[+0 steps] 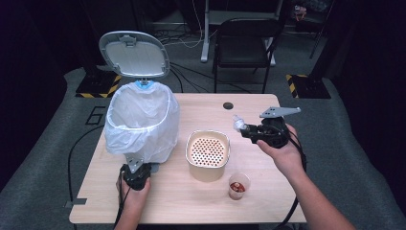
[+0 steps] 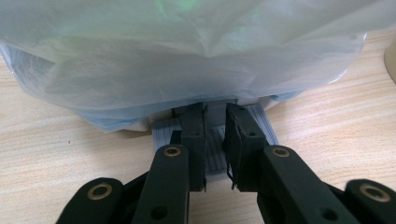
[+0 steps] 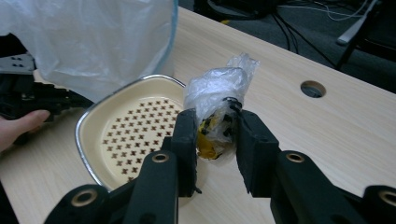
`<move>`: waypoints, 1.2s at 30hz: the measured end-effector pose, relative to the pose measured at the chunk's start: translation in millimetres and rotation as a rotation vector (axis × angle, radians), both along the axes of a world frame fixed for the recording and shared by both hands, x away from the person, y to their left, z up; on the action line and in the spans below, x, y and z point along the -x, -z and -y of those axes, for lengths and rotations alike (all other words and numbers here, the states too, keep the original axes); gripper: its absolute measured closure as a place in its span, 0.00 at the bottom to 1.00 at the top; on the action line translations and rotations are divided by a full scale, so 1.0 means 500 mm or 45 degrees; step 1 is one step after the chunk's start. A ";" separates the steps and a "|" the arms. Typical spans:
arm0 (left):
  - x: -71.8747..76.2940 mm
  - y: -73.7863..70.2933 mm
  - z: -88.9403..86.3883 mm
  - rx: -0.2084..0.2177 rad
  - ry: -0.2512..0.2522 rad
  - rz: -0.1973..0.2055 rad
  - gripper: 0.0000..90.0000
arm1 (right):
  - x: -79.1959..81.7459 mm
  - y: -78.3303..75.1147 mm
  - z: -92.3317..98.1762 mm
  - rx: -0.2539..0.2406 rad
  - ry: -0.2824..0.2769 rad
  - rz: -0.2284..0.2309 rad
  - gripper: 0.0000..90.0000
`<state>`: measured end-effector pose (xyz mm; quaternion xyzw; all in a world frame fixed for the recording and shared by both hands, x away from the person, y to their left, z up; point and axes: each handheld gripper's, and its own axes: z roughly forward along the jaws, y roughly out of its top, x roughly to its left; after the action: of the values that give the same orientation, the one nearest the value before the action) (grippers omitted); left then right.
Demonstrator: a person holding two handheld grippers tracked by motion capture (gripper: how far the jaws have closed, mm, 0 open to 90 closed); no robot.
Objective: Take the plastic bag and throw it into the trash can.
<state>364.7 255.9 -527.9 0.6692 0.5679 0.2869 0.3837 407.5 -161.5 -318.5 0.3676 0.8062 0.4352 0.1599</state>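
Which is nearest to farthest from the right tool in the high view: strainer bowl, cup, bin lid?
From the right tool:
1. Strainer bowl, just to its left and a little nearer the person.
2. Cup, on the near side of the table, close to the forearm.
3. Bin lid, standing open at the far left, clearly farthest.

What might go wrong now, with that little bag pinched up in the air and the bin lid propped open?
1. The right gripper pinches only thin plastic of the small bag; it may slip and drop into the perforated tray.
2. If the left gripper slides off the pedal, the lid may fall shut.
3. A sweeping arm may topple the cup.
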 end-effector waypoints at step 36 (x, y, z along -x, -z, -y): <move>0.000 0.000 0.000 0.001 0.001 0.000 0.87 | -0.034 -0.145 -0.210 -0.023 -0.264 0.121 0.78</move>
<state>364.7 255.9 -527.9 0.6694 0.5678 0.2863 0.3841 424.6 -56.7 -245.7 0.2627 0.8274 0.4735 0.1486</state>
